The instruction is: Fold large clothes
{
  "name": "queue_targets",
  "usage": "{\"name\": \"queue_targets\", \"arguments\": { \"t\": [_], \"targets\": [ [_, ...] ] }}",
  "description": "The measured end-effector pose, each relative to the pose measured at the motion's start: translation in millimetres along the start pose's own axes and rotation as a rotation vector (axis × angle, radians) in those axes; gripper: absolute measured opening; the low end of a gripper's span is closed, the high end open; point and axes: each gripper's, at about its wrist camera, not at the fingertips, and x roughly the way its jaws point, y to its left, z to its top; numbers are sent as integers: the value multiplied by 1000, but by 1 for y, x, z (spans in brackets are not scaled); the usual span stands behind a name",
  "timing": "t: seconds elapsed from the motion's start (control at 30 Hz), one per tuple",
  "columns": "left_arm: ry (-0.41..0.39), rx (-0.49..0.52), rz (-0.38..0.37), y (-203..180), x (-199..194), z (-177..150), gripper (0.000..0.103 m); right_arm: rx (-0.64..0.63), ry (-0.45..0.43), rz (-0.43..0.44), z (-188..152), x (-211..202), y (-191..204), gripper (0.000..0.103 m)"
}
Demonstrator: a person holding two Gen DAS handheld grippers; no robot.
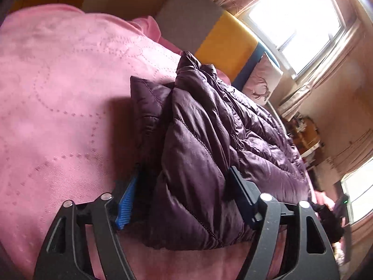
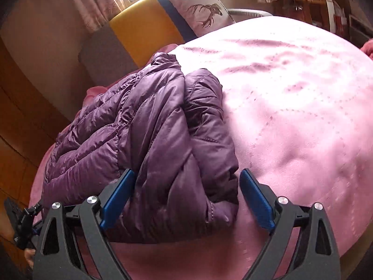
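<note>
A purple quilted puffer jacket (image 1: 198, 128) lies folded into a thick bundle on the pink bedcover (image 1: 58, 93). Its near end sits between the fingers of my left gripper (image 1: 184, 172), whose jaws stand wide and do not pinch the fabric. In the right wrist view the other near end of the jacket (image 2: 151, 121) sits between the blue pads of my right gripper (image 2: 187, 172). The left pad (image 2: 119, 196) lies against the fabric. The right pad (image 2: 255, 200) stands clear of it, over the pink bedcover (image 2: 291, 93).
At the head of the bed a padded headboard in yellow (image 2: 144, 25), grey and blue backs a deer-print pillow (image 2: 200, 9). Bright curtained windows (image 1: 296, 21) and cluttered shelves (image 2: 310, 2) line the far side. Wooden panelling (image 2: 18, 107) runs along the left.
</note>
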Motion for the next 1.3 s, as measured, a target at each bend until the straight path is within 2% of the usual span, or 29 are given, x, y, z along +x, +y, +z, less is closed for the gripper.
{"name": "queue_targets", "arguments": {
  "t": [0.03,0.13,0.23,0.37,0.57,0.6,0.63,0.67,0.7,0.73,0.8,0.9,1.0,1.1,1.2,1.3],
  "targets": [
    [7,-9,-15,-1,1,0,62,13,5,22,-1,1,0,65],
    [28,-2,-48,0,-2,-2,52,14,25,80,-4,-4,1,34],
    [38,10,-61,1,-7,-6,46,10,32,106,-5,-15,2,24],
    [51,17,-68,4,-18,-12,42,-38,57,111,-14,-31,3,22],
    [111,43,-73,1,-41,-34,42,-81,112,93,-32,-53,-9,24],
    [115,50,-65,-1,-46,-37,42,-83,119,82,-35,-57,-11,30],
    [113,64,-43,-4,-52,-39,42,-87,118,69,-37,-62,-12,40],
    [100,75,-14,-4,-59,-41,50,-93,109,44,-38,-68,-13,45],
    [84,83,22,-6,-65,-40,68,-97,93,13,-37,-74,-15,55],
    [46,85,66,-9,-73,-36,75,-102,67,-15,-35,-80,-17,61],
    [-27,119,96,-16,-84,-27,77,-129,-10,-74,-28,-95,-12,62],
    [-74,169,91,-41,-86,-15,77,-195,-112,-127,-15,-104,11,69],
    [-97,251,14,-89,-70,-10,78,-292,-176,-118,-4,-94,53,71],
    [-69,296,-25,-130,-42,-12,77,-365,-177,-97,1,-66,86,71],
    [-47,348,-14,-162,-10,-18,77,-407,-187,-127,-1,-43,100,72],
    [-29,385,48,-178,24,-24,77,-409,-190,-194,4,-14,99,73]
  ]
}}
